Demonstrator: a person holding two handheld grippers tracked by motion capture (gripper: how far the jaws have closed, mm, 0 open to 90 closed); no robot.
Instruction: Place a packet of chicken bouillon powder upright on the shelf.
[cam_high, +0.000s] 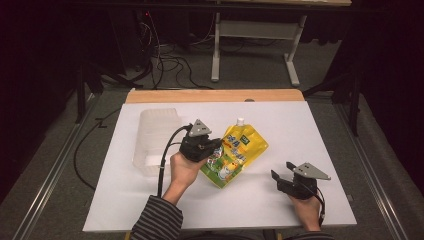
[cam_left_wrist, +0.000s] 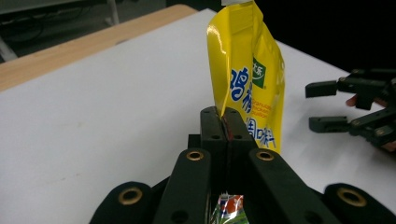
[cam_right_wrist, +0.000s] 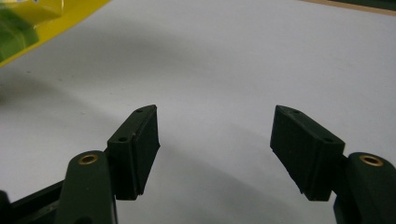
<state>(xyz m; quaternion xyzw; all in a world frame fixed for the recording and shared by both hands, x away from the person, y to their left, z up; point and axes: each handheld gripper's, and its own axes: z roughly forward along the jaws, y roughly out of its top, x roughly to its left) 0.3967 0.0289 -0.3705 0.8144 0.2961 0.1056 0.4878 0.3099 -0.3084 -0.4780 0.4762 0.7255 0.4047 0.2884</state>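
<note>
Your left hand-held gripper (cam_left_wrist: 223, 122) is clamped on the yellow pouch (cam_high: 240, 150) mid-bench, cap end pointing away from you. Your right hand-held gripper (cam_right_wrist: 215, 154) rests wide open and empty, well apart to the pouch's right.

Left claw (cam_high: 212, 148) is clamped tight; right claw (cam_high: 278, 178) rests apart, jaws spread wide.

Pouch (cam_left_wrist: 247, 88) spout beyond top edge
</note>
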